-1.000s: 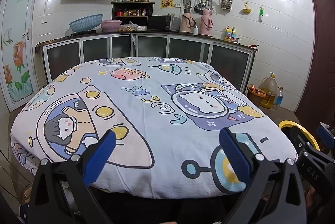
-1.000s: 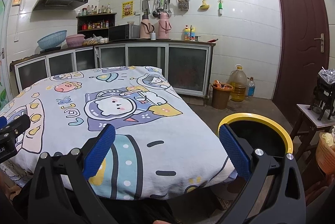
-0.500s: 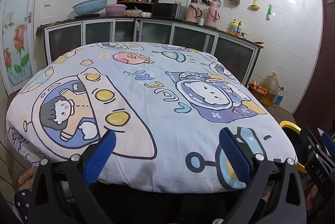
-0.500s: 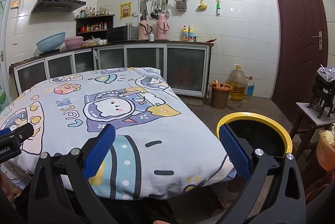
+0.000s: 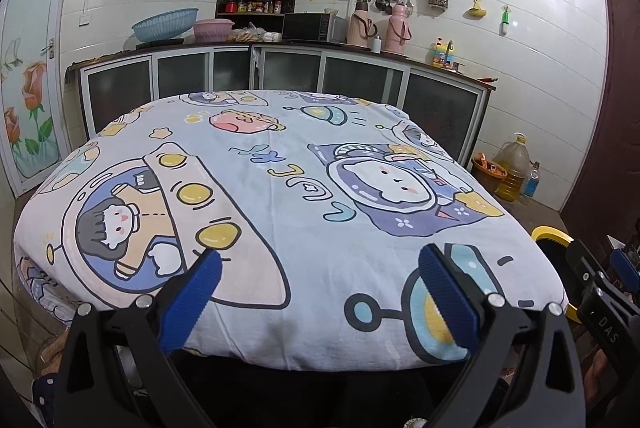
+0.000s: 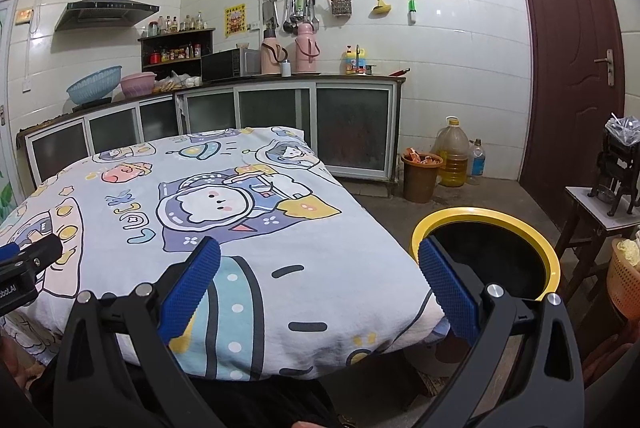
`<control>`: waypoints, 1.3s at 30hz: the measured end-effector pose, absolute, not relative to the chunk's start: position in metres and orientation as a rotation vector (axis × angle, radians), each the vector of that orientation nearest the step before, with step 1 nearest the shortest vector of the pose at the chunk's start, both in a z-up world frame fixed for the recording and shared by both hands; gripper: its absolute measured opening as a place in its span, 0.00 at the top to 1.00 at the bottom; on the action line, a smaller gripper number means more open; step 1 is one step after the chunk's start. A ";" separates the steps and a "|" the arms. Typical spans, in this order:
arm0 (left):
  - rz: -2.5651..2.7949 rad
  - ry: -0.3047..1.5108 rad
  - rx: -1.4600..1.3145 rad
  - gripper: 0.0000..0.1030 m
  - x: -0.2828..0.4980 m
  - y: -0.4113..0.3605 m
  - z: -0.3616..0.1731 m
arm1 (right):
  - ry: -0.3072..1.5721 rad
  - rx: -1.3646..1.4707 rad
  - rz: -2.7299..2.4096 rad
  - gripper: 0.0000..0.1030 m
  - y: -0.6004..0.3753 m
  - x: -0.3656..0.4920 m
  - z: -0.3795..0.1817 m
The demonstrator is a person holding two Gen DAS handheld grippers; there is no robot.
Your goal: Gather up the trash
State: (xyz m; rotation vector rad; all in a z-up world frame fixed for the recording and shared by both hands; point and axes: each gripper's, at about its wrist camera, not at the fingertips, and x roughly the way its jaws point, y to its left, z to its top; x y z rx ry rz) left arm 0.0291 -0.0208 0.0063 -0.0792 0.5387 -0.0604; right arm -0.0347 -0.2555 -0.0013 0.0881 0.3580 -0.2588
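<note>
A table covered by a pale blue cartoon-print cloth (image 5: 280,196) fills both views; it also shows in the right wrist view (image 6: 192,212). No trash shows on the cloth. A black bin with a yellow rim (image 6: 486,252) stands on the floor at the table's right side; its rim shows at the right in the left wrist view (image 5: 554,234). My left gripper (image 5: 320,268) is open and empty, held over the table's near edge. My right gripper (image 6: 320,260) is open and empty, over the table's near right corner, beside the bin.
Kitchen cabinets (image 6: 280,120) run along the back wall. A brown bucket (image 6: 420,178), an oil jug (image 6: 452,158) and a bottle stand on the floor at the back right. A small stool (image 6: 600,220) and an orange basket (image 6: 626,280) stand at the far right, by the brown door (image 6: 576,68).
Both views have shifted slightly: the left gripper's view rose then settled, the right gripper drifted a little. Both grippers stay open and empty.
</note>
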 end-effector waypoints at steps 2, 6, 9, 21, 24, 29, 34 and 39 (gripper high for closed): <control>-0.065 0.534 -0.076 0.08 0.028 -0.022 0.007 | 0.361 0.088 -0.258 0.08 -0.256 -0.034 -0.002; -0.068 0.527 -0.074 0.08 0.027 -0.022 0.008 | 0.363 0.087 -0.258 0.08 -0.256 -0.034 -0.003; -0.071 0.524 -0.076 0.08 0.026 -0.022 0.009 | 0.363 0.085 -0.258 0.08 -0.256 -0.034 -0.003; -0.079 0.514 -0.073 0.08 0.023 -0.025 0.011 | 0.369 0.083 -0.257 0.08 -0.255 -0.032 -0.005; -0.080 0.514 -0.073 0.08 0.022 -0.025 0.011 | 0.368 0.084 -0.258 0.08 -0.255 -0.033 -0.005; -0.083 0.515 -0.071 0.08 0.022 -0.026 0.011 | 0.370 0.084 -0.257 0.08 -0.255 -0.032 -0.005; -0.085 0.516 -0.070 0.08 0.023 -0.027 0.011 | 0.372 0.083 -0.257 0.08 -0.255 -0.032 -0.005; -0.086 0.515 -0.071 0.08 0.023 -0.027 0.011 | 0.373 0.084 -0.256 0.08 -0.255 -0.033 -0.005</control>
